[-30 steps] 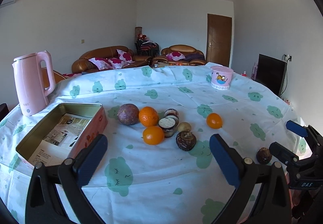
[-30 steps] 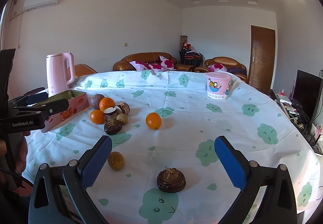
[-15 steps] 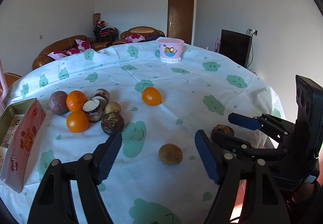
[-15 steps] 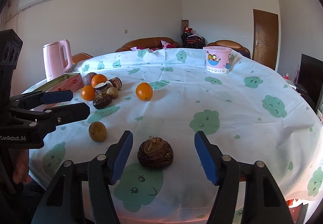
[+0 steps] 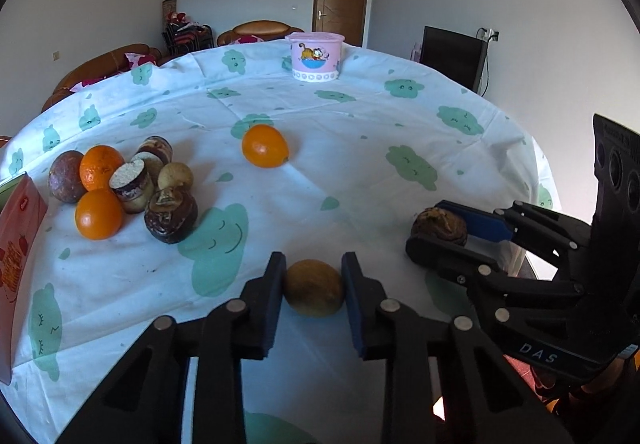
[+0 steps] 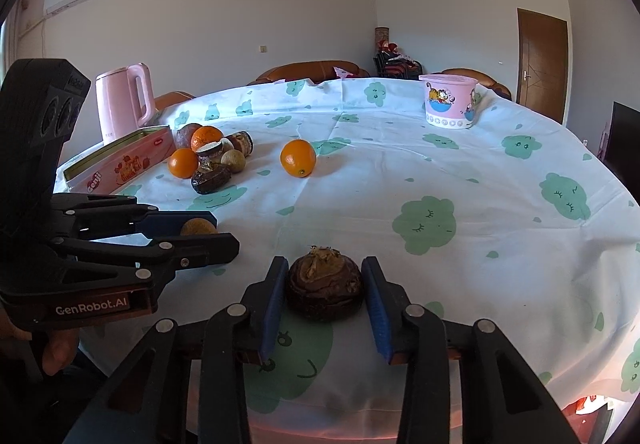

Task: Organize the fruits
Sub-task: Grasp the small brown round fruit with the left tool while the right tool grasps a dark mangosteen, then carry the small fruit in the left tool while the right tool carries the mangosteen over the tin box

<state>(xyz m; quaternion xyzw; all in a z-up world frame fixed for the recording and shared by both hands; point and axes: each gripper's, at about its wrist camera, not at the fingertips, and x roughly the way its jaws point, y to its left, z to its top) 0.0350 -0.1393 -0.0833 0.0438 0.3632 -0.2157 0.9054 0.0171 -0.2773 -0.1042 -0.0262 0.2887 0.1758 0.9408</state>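
My left gripper (image 5: 314,280) is shut on a small yellow-brown round fruit (image 5: 314,286) that rests on the tablecloth near the front edge. In the right wrist view the same left gripper (image 6: 224,231) pinches that fruit (image 6: 196,226). My right gripper (image 6: 325,284) has its jaws closing around a dark brown knobbly fruit (image 6: 324,288), and both blue pads lie against the fruit's sides. A lone orange (image 5: 265,151) sits mid-table. Further left lies a heap of fruit with two oranges (image 5: 100,172), a purple fruit (image 5: 66,182) and another dark brown fruit (image 5: 171,218).
An open pink tin box (image 6: 116,160) stands left of the heap, with a pink kettle (image 6: 124,100) behind it. A pink cartoon tub (image 6: 450,104) stands at the far side. The round table's edge (image 6: 580,324) drops off close to both grippers.
Both grippers came down to the cloth and closed from wide open. The left swung right onto the yellow-brown fruit. The right closed around the dark brown fruit.
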